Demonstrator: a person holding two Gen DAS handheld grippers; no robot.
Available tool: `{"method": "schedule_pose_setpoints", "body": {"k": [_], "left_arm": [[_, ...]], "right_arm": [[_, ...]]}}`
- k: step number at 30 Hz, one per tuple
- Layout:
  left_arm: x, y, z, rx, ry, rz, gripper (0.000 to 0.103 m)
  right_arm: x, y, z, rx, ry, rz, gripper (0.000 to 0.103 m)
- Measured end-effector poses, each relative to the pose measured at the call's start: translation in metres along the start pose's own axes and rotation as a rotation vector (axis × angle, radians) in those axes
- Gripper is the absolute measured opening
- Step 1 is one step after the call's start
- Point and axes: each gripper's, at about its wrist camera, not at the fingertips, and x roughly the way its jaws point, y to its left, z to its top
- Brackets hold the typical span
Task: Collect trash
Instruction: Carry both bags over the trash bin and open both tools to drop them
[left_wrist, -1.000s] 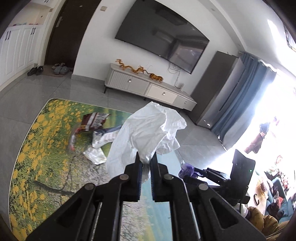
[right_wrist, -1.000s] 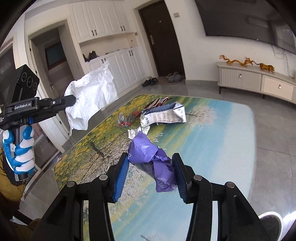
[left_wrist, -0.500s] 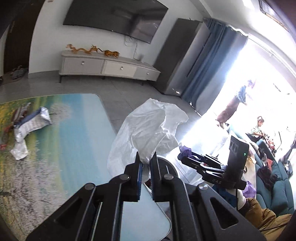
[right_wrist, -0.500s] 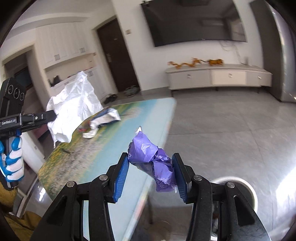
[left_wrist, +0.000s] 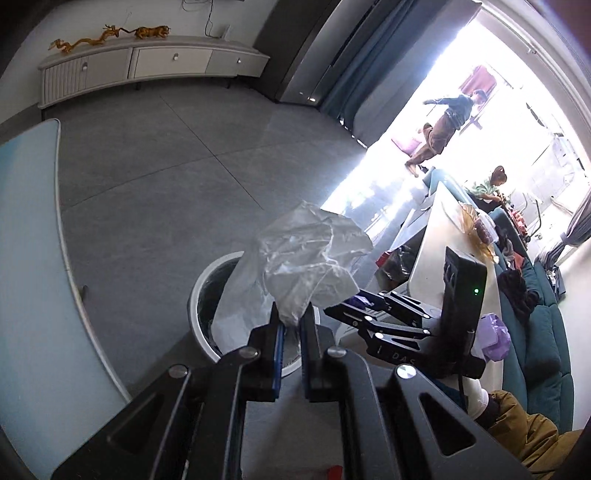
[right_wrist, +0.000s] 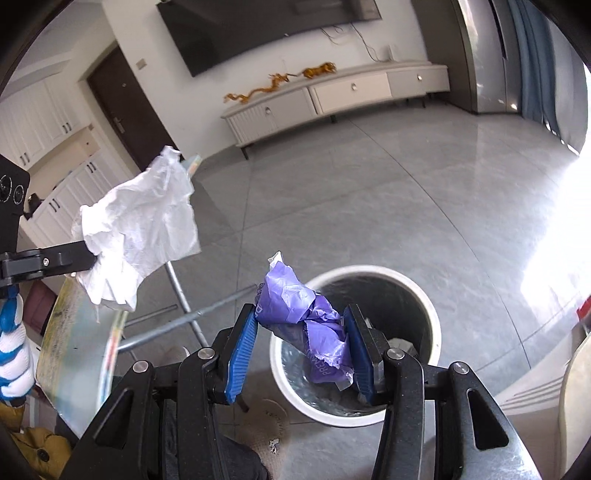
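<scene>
My left gripper (left_wrist: 290, 325) is shut on a crumpled white plastic bag (left_wrist: 306, 266), which hangs over the round white trash bin (left_wrist: 195, 295) on the floor. The same white bag (right_wrist: 136, 229) shows at the left of the right wrist view, pinched by the left gripper (right_wrist: 88, 258). My right gripper (right_wrist: 301, 343) is shut on a crumpled purple plastic bag (right_wrist: 306, 317) above the bin (right_wrist: 432, 317), whose inside is lined and holds some trash. In the left wrist view the right gripper (left_wrist: 340, 306) reaches in from the right beside the bin.
The table's edge (left_wrist: 62, 236) curves along the left, its metal legs (right_wrist: 184, 317) beside the bin. A white TV cabinet (right_wrist: 332, 96) stands against the far wall. A beige counter (left_wrist: 443, 236) and teal sofa (left_wrist: 543, 332) lie right. Two people are by the bright window (left_wrist: 450, 122).
Both grippers swung away from the table and down toward the floor, carrying their bags. The trash bin has come into view directly under both of them.
</scene>
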Motion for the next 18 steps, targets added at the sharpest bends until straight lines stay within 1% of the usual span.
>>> {"method": "schedule_pose_setpoints", "body": {"k": [4, 8, 11, 12, 14, 16, 18], "left_arm": [[0.04, 0.004, 0.014, -0.012, 0.051, -0.005, 0.008], [0.067, 0.004, 0.024, -0.028, 0.081, -0.013, 0.008], [0.083, 0.007, 0.029, -0.039, 0.101, -0.014, 0.009], [0.089, 0.008, 0.03, -0.045, 0.11, -0.015, 0.01], [0.099, 0.007, 0.03, -0.06, 0.124, -0.016, 0.015], [0.103, 0.012, 0.03, -0.066, 0.136, -0.016, 0.032], [0.107, 0.012, 0.029, -0.072, 0.138, -0.018, 0.038]], "right_arm": [[0.023, -0.016, 0.002, 0.037, 0.038, -0.012, 0.048], [0.043, -0.028, 0.009, 0.065, 0.072, -0.023, 0.048], [0.051, -0.037, 0.008, 0.076, 0.089, -0.032, 0.048], [0.051, -0.039, 0.004, 0.08, 0.094, -0.035, 0.049], [0.059, -0.044, 0.005, 0.09, 0.105, -0.042, 0.051], [0.066, -0.048, 0.002, 0.105, 0.114, -0.053, 0.052], [0.07, -0.055, -0.001, 0.122, 0.118, -0.058, 0.052]]}}
